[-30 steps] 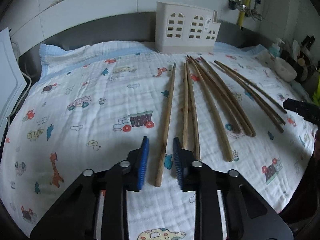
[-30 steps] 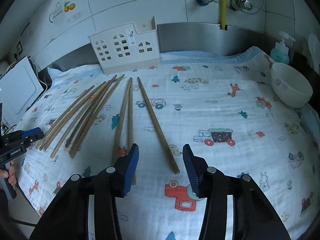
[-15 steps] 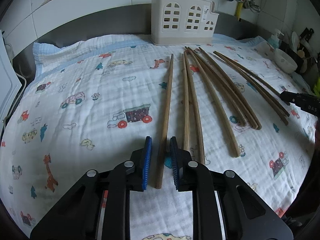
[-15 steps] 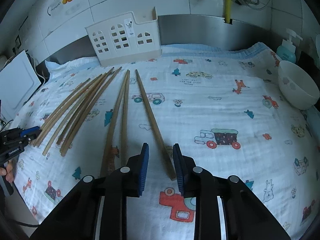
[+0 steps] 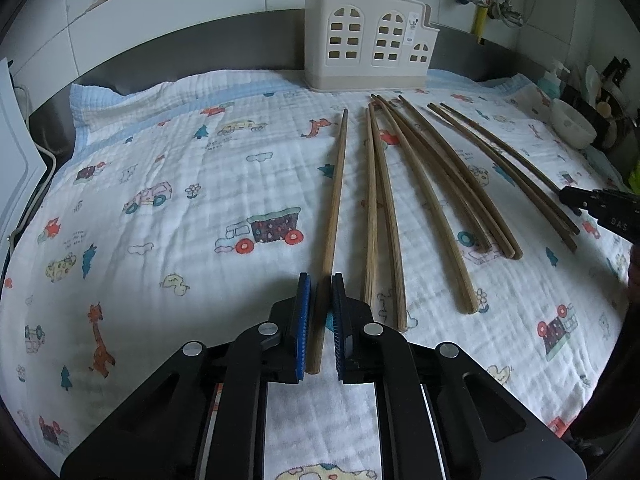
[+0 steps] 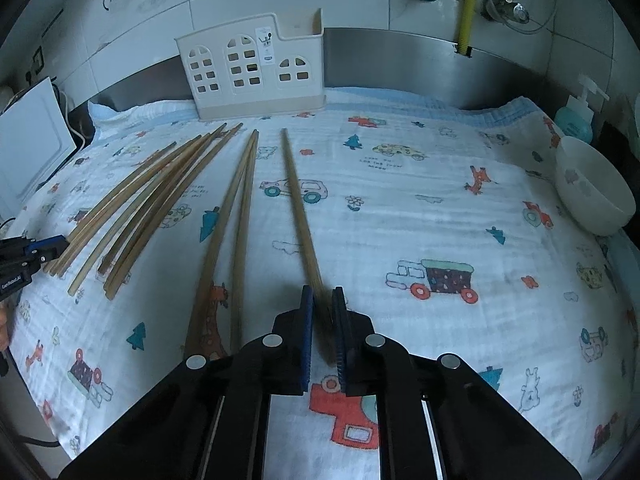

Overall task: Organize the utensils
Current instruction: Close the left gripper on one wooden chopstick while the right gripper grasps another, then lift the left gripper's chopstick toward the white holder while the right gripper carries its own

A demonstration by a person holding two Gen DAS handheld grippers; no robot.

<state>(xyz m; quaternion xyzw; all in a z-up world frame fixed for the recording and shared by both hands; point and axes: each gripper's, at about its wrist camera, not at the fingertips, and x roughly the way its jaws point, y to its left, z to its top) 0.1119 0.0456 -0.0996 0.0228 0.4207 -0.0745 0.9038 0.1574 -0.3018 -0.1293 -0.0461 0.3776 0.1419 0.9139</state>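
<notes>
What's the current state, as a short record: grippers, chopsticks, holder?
left gripper: closed on near end of lone chopstick
right gripper: closed on near end of blurred chopstick
loose chopsticks: flat on printed cloth, fanned toward holder
holder: upright at back wall, nothing seen sticking out
bowl: on the cloth's right edge in the right wrist view
</notes>
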